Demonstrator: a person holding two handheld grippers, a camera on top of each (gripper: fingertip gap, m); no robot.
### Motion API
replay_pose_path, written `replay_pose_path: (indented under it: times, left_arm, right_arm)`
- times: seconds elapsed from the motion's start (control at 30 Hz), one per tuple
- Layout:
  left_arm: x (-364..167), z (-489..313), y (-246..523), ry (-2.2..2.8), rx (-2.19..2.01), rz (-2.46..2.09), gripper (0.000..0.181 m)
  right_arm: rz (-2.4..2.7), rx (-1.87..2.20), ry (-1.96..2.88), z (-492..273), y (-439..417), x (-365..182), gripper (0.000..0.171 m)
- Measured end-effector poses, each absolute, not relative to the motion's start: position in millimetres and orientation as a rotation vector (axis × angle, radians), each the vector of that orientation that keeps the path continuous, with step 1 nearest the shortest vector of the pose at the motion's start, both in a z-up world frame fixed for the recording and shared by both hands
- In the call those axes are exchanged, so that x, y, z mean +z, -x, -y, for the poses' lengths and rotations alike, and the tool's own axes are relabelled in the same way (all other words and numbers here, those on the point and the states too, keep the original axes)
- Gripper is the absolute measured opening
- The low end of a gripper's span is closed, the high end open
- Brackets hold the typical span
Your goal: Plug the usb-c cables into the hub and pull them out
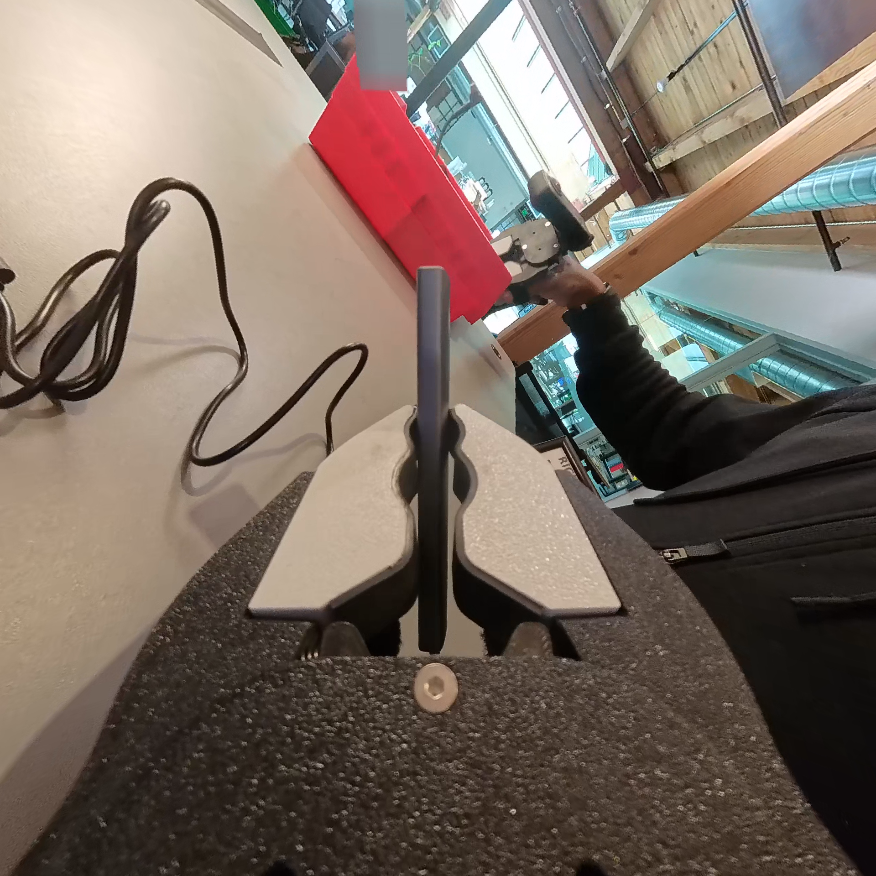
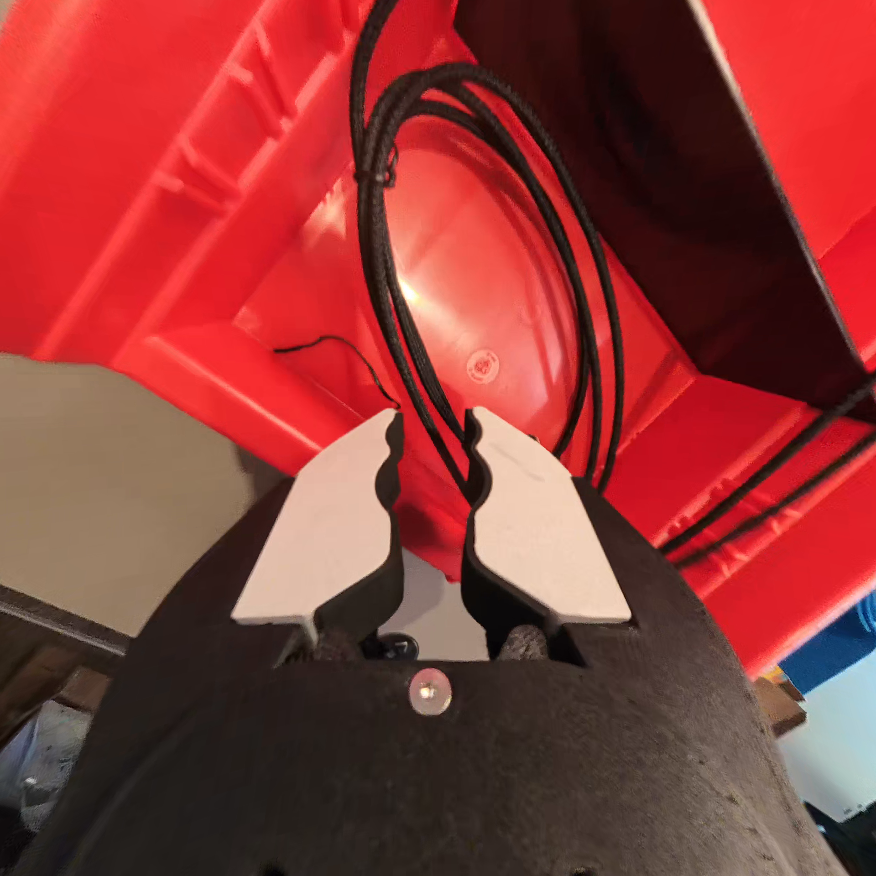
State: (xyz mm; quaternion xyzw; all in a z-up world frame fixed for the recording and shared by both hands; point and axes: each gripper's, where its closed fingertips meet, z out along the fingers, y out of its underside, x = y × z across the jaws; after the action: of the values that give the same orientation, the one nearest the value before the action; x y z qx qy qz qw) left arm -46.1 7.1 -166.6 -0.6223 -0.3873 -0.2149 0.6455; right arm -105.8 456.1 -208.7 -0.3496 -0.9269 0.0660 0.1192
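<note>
My left gripper (image 1: pixel 433 412) is shut on the hub (image 1: pixel 432 332), a thin dark slab held edge-on that sticks out past the fingertips above the white table (image 1: pixel 118 118). A black cable (image 1: pixel 223 308) lies looped on the table to its left. My right gripper (image 2: pixel 432 415) is open inside a red bin (image 2: pixel 142 166), over a coil of black braided usb-c cable (image 2: pixel 479 142). Strands of the coil run between the fingers, close to the right finger (image 2: pixel 521 521). The right gripper also shows in the left wrist view (image 1: pixel 526 246), at the red bin (image 1: pixel 403 180).
A dark panel (image 2: pixel 663 189) stands in the bin to the right of the coil. A bundle of black cable (image 1: pixel 95 308) lies at the table's left. A person's black sleeve (image 1: pixel 640 403) reaches to the right gripper. A wooden beam (image 1: pixel 711 189) runs behind. About 45 cm separates my left fingertips from my right.
</note>
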Motion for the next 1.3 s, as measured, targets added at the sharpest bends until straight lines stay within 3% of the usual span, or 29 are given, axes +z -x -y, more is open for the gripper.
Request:
replay_pose_path:
  times: [0.27, 0.33, 0.53, 0.63, 0.8, 1.13, 1.3]
  left_arm:
    - [-167.4, -7.2, 47.0, 1.416, -0.493, 0.89, 0.01]
    - [-169.6, -9.2, 47.4, 1.431, -0.506, 0.894, 0.01]
    - [-173.0, -11.8, 47.1, 1.458, -0.512, 0.9, 0.01]
    - [-171.4, -9.5, 48.2, 1.443, -0.492, 0.903, 0.01]
    - [-167.3, -5.0, 48.8, 1.407, -0.468, 0.901, 0.01]
    - [-166.7, -4.2, 50.0, 1.395, -0.492, 0.899, 0.01]
    - [-170.3, -8.6, 48.6, 1.427, -0.524, 0.897, 0.01]
  right_arm:
    - [2.46, 0.307, 0.742, -457.8, 137.7, -119.3, 0.031]
    - [2.302, 0.316, 0.544, -444.1, 169.7, -92.5, 0.039]
    - [2.107, 0.376, 0.234, -368.2, 249.2, -57.0, 0.033]
    - [2.138, 0.246, 0.248, -358.5, 285.0, -73.6, 0.031]
    - [2.316, -0.214, 0.465, -423.8, 297.6, -142.0, 0.031]
    - [2.086, 0.097, 0.816, -466.4, 222.4, -155.8, 0.001]
    - [2.157, 0.174, 0.926, -465.4, 191.6, -185.5, 0.017]
